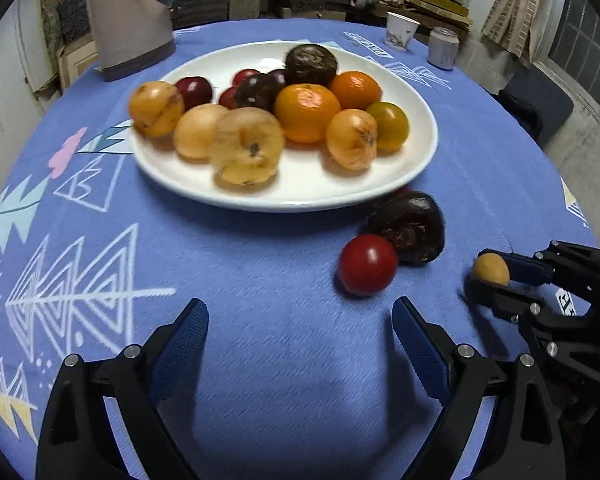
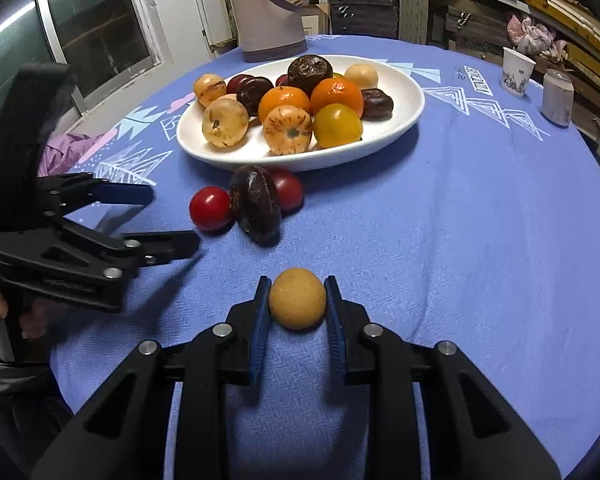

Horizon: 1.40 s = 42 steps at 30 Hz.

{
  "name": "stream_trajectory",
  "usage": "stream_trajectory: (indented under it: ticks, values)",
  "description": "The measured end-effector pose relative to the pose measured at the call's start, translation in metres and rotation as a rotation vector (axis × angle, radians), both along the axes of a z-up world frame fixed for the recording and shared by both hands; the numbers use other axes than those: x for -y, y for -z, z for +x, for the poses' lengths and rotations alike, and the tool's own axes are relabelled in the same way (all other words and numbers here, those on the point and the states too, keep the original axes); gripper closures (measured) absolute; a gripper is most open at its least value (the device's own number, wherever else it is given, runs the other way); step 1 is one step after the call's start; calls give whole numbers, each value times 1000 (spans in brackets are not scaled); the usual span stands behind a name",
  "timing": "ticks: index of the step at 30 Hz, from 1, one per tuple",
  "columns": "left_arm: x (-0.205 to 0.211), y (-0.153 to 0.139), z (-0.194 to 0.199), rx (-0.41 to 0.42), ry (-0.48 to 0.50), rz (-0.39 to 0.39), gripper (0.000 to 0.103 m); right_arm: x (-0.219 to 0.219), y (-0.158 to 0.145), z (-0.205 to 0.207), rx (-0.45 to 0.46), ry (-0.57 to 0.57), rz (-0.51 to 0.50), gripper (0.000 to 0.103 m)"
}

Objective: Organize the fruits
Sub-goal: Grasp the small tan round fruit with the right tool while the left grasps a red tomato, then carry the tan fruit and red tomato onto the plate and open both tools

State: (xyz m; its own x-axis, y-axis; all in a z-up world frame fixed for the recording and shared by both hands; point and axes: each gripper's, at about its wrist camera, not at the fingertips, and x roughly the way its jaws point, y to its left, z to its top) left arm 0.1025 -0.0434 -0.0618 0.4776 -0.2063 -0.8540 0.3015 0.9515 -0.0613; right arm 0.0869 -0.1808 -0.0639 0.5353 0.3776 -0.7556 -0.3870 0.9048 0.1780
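Observation:
A white plate (image 1: 416, 168) (image 2: 408, 120) on the blue tablecloth holds several fruits: oranges, pale yellow fruits, dark red plums and dark brown ones. Near its front edge lie a red tomato (image 1: 367, 264) (image 2: 211, 208), a dark brown fruit (image 1: 410, 226) (image 2: 256, 202) and a second red fruit (image 2: 288, 190). My right gripper (image 2: 297, 300) (image 1: 485, 276) is shut on a small tan round fruit (image 2: 297, 299) (image 1: 491, 268) just above the cloth. My left gripper (image 1: 300, 320) (image 2: 172, 216) is open and empty, left of the tomato.
A grey-beige bag (image 1: 128, 16) (image 2: 264, 4) stands behind the plate. A paper cup (image 1: 400, 31) (image 2: 517, 66) and a small jar (image 1: 443, 48) (image 2: 557, 98) sit at the table's far right. Shelves and a window surround the round table.

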Motion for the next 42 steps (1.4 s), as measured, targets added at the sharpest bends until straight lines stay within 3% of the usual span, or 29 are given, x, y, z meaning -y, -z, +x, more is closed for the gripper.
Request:
stream_trajectory:
  ticks: [7, 10, 13, 15, 17, 18, 21, 30, 42]
  values:
    - [10, 3, 10, 22, -4, 35, 11, 3, 1, 1, -14, -18, 52, 76]
    - [17, 3, 12, 38, 9, 58, 17, 4, 1, 2, -16, -19, 60, 76]
    - [20, 1, 14, 50, 26, 55, 33, 3, 0, 3, -15, -17, 54, 76]
    - [24, -1, 13, 59, 47, 52, 55, 1, 0, 2, -10, -13, 36, 77]
    - [25, -1, 13, 65, 61, 44, 71, -4, 0, 1, 1, -13, -1, 77]
    - [26, -1, 13, 64, 64, 39, 73, -8, 0, 0, 8, -9, -25, 77]
    - [24, -1, 13, 65, 67, 30, 74, -16, -1, -2, 28, -3, -79, 77]
    - [1, -13, 0, 45, 25, -6, 74, -7, -12, -8, 46, 35, -67, 77]
    - [-21, -67, 4, 161, 2, -19, 74, -1, -71, 9, 166, 27, -24, 77]
